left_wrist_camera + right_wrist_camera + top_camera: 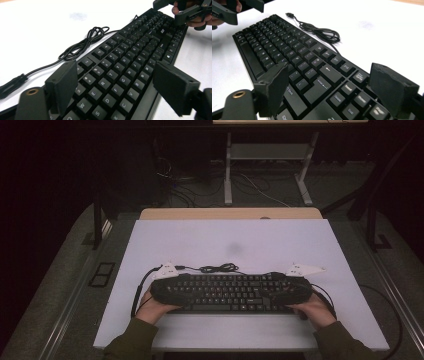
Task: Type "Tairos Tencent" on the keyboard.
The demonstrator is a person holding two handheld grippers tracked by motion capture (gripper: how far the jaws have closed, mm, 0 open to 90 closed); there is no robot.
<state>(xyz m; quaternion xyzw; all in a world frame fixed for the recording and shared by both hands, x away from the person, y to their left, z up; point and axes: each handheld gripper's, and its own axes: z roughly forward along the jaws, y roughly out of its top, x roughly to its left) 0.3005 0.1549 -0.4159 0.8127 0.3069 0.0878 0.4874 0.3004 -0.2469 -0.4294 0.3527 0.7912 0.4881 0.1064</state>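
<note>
Your black full-size plastic keyboard (231, 292) lies flat on the white table (250, 245), close to your edge of it and roughly centred, its long side running across in front of you. Its thin black cable (217, 268) leaves the far edge and sits in a loose coil on the table just behind the keys, and the cable's plug end rests farther toward your left.

Your left gripper (167, 287) is at the keyboard's left end, with your left hand (156, 307) behind it. In the left gripper view, its two black fingers (63, 85) stand wide apart, one on each side of the letter keys, and neither pad presses on the keyboard, so the fingers are released. The keyboard's left end lies between and below them.

Your right gripper (295, 287) is at the keyboard's right end, held by your right hand (315, 310). In the right gripper view, its fingers (273, 87) are also spread wide, one over the shift key area and the other past the block of keys at the right edge. There is a gap between each pad and the keyboard, so these fingers are released as well and grasp nothing.

Each gripper shows at the far end of the keyboard in the other gripper's view. Your olive sleeves (132, 340) enter at the bottom of the high view
</note>
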